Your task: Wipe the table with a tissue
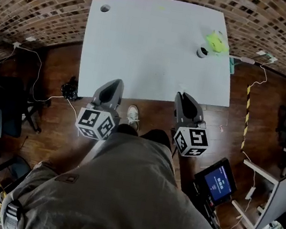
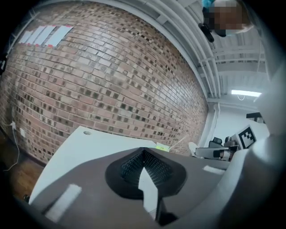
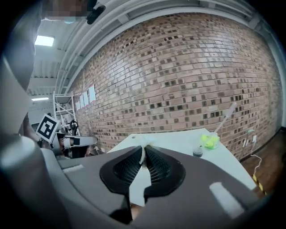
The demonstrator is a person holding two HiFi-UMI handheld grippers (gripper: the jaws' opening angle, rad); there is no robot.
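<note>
The white table (image 1: 143,46) lies ahead of both grippers. At its near edge my right gripper (image 1: 181,95) is shut on a small scrap of white tissue (image 3: 143,147), which pokes up between the fingertips. My left gripper (image 1: 117,82) is level with it at the same edge, jaws shut with nothing between them (image 2: 143,152). A crumpled yellow-green object (image 1: 216,41) and a small dark pot (image 1: 202,52) sit at the table's far right corner, also in the right gripper view (image 3: 209,141).
A round cable hole (image 1: 105,8) marks the table's far left corner. A thin white rod (image 1: 244,60) juts off the right edge. Cables, a black chair (image 1: 9,105) and a lit screen (image 1: 218,182) stand on the wooden floor. A brick wall lies beyond.
</note>
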